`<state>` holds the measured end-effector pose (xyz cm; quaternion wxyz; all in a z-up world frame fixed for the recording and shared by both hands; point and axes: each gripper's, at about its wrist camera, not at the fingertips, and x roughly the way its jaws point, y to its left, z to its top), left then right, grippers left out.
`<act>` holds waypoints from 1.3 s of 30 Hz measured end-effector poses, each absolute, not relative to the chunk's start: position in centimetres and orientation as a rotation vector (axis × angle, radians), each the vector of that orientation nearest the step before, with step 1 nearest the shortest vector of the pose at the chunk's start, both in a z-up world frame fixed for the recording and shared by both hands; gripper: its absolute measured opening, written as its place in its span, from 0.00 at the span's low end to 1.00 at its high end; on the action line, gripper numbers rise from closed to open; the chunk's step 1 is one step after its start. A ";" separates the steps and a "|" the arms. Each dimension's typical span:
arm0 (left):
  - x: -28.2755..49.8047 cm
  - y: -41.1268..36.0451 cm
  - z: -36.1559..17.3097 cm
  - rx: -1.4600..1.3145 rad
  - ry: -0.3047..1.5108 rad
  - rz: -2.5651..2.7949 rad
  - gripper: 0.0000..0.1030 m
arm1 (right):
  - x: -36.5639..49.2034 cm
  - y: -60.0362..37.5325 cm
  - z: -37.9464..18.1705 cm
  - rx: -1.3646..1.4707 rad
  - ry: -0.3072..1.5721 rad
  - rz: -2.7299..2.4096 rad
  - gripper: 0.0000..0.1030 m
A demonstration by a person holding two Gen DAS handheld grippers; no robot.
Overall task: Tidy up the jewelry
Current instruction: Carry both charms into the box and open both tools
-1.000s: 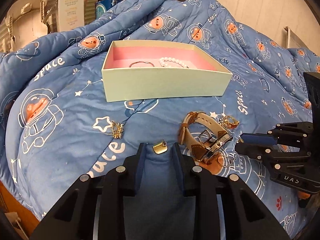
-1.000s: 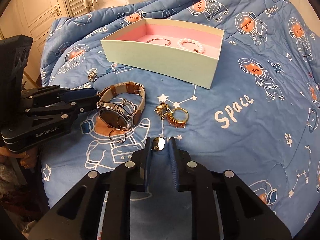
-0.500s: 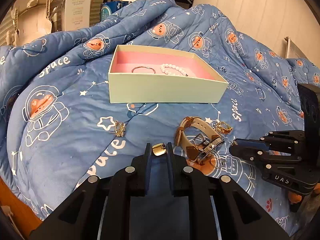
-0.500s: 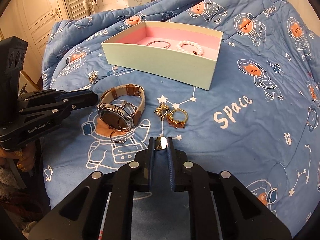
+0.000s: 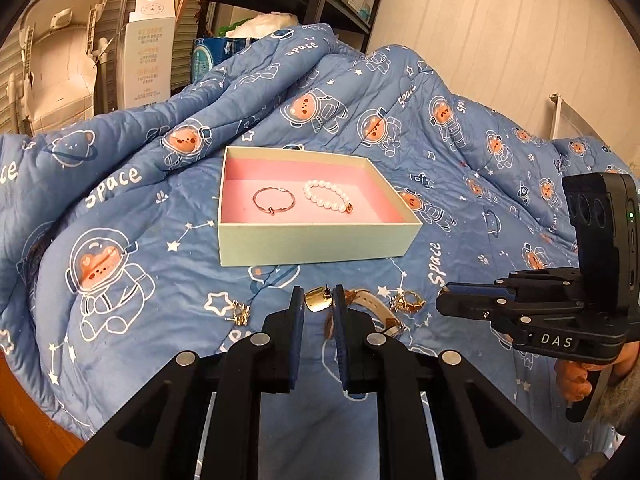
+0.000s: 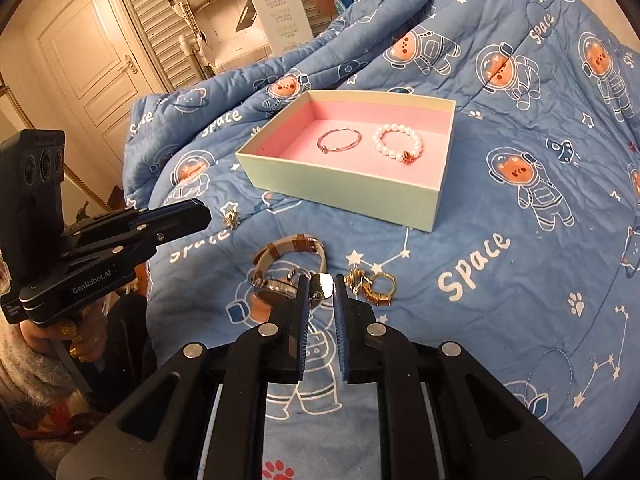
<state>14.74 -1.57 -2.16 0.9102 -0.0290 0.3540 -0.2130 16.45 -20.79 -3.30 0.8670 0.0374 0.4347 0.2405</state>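
Each pinching one small gold stud earring between nearly closed jaws, the left gripper (image 5: 318,304) and right gripper (image 6: 321,289) hold them clear of the blue quilt (image 5: 120,280), presumably bound for the pink-lined mint cardboard box (image 5: 316,242).

Warm indoor light, even and fairly bright in both my wrist views. Shadows are soft; the box (image 5: 316,240) casts only a faint one on the quilt (image 5: 120,280). Small glints on gold pieces. Focus sharp centrally. Strong fisheye bending and dark vignette at the corners; no motion blur noted.
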 end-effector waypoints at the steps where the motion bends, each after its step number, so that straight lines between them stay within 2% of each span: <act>1: 15.0 -1.6 -1.9 -0.059 0.730 -0.445 0.13 | 16.8 -20.8 -2.9 0.078 0.903 0.508 0.12; 8: 17.5 -1.6 -0.6 -0.049 0.734 -0.465 0.13 | 19.2 -20.3 -0.8 0.044 0.865 0.517 0.12; 17: 23.1 -2.7 -0.4 -0.039 0.836 -0.460 0.13 | 24.0 -19.8 -0.1 0.011 0.878 0.503 0.12; 23: 27.0 -4.1 -1.8 0.012 0.953 -0.472 0.14 | 28.1 -18.9 -1.2 -0.040 0.937 0.479 0.12; 39: 30.2 -5.9 -4.7 0.178 1.067 -0.455 0.14 | 33.4 -17.7 -5.3 -0.182 1.178 0.515 0.12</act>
